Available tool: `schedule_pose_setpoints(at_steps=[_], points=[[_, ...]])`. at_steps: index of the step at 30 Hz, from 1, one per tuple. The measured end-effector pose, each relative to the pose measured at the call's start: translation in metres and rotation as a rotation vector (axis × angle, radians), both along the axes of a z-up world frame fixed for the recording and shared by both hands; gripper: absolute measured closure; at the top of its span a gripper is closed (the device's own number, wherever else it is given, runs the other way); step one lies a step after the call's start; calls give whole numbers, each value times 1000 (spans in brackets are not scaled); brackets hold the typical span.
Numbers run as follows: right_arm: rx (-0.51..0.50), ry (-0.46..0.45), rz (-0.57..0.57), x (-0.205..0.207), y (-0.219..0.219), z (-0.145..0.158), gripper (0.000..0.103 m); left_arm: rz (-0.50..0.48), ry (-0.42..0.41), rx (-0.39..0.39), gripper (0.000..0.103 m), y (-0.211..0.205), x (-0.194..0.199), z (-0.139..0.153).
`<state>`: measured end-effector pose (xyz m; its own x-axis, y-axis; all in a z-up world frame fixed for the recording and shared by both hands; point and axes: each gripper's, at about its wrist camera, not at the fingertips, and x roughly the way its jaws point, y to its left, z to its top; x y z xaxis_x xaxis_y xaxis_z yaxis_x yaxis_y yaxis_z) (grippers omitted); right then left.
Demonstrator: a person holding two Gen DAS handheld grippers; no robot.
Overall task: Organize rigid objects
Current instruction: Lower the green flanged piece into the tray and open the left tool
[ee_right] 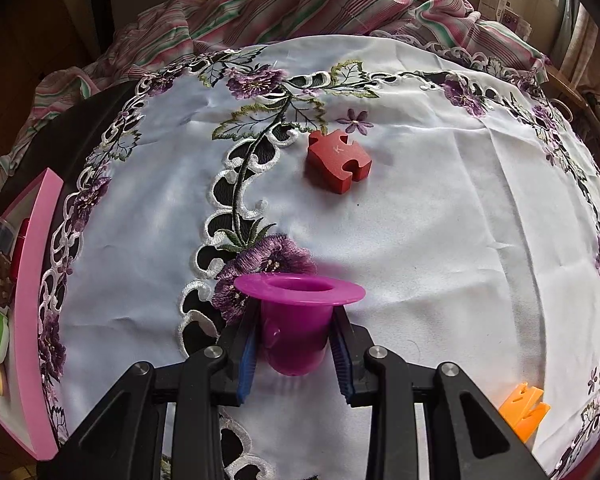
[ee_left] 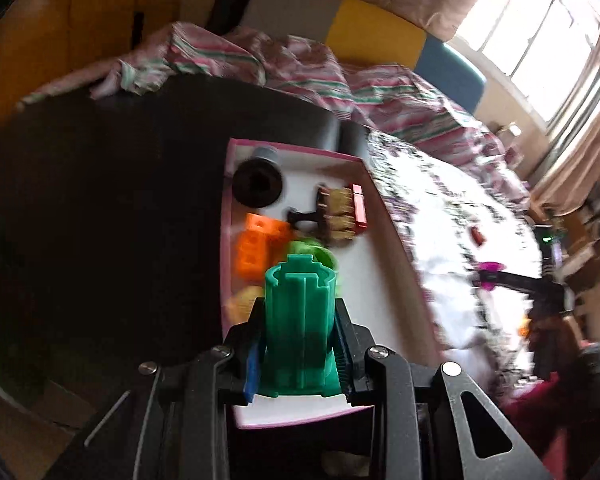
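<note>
While the left gripper (ee_left: 298, 344) clamps the green tube (ee_left: 300, 320) over the pink tray (ee_left: 384, 216), dropping it could scatter 2 orange blocks (ee_left: 256, 248); the right gripper (ee_right: 296, 344) pinches the magenta cup (ee_right: 298, 316) above the tablecloth (ee_right: 440, 240).

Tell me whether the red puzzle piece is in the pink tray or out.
Out. The red puzzle piece lies on the embroidered tablecloth, apart from the pink tray.

The only lettering I can read is what looks like a pale "K" on top of the red puzzle piece (ee_right: 337, 157).
</note>
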<state>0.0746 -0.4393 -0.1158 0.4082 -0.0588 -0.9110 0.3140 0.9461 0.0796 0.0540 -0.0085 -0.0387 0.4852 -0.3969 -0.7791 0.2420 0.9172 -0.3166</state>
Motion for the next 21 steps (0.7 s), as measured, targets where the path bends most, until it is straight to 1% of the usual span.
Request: schedule_pose_setpoints(at_steps=[7,10,13,19,21], points=[[-1,-1,-1,0,1,0,71,-104,-1,-63,72,-47,16,4],[2,-1,-3,0,0,0,71,-140,-7,-49,72,-68,26,2],[3,-2,-4,0,0,0,71,-152,27,-42,72,-85,42,-10],[4,-1,-6,0,0,0,71,-149,82,7,73,-107,73,-37],[8,-2,-9,0,-1,0,71,-132,91,18,69,-110,80,-44]])
